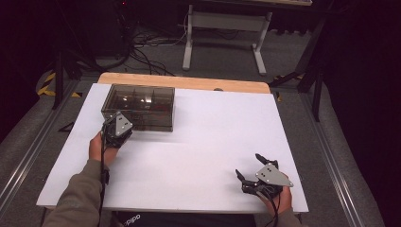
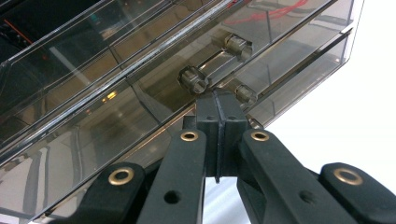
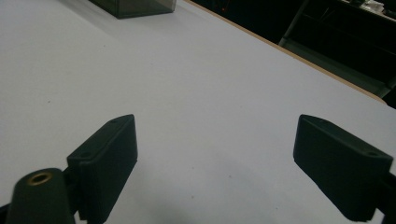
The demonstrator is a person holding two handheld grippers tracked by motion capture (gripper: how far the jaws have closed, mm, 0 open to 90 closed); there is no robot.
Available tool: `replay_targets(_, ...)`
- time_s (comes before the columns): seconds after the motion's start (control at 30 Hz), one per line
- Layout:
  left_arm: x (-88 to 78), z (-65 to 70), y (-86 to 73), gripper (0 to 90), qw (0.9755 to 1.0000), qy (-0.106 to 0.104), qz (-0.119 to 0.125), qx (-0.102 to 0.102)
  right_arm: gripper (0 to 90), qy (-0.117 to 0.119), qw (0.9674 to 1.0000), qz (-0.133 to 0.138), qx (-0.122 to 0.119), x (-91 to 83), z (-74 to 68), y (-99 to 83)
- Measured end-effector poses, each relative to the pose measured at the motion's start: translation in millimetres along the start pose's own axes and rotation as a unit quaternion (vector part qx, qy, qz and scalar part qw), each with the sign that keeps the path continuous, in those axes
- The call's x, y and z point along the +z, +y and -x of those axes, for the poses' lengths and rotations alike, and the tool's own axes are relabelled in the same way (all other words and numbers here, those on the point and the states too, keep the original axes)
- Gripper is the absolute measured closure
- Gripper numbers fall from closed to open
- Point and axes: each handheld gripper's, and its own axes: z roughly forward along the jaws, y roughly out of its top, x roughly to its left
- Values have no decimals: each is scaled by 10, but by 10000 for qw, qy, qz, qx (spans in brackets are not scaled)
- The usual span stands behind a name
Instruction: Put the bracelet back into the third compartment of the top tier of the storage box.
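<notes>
A smoky see-through plastic box (image 1: 140,107) with inner dividers stands at the back left of the white table top (image 1: 213,137). My left gripper (image 1: 115,126) is at the box's front left corner, held by a hand. In the left gripper view the left gripper (image 2: 219,101) is shut, its tips together against the front edge of the box (image 2: 116,93), right below small round knobs (image 2: 194,79) seen through the wall. Whether anything is pinched between the tips I cannot tell. My right gripper (image 1: 248,164) rests low at the front right, open, and the right gripper (image 3: 215,135) has bare table between its fingers.
A wooden strip (image 1: 189,82) runs along the table's far edge. Behind it on the floor are a white stand's legs (image 1: 222,38) and loose cables (image 1: 146,52). A corner of the box (image 3: 135,7) shows far off in the right gripper view.
</notes>
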Motion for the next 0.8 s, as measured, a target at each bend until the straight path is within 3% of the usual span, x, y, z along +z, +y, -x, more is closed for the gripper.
replay_targets(0.53,32,-26,20,895,10000,-4,-11,-36,152,40,10000,-11,-20,12,-2,-3)
replay_targets(0.8,-32,-29,19,895,10000,-71,-36,-35,152,4,10000,29,12,-12,15,-3)
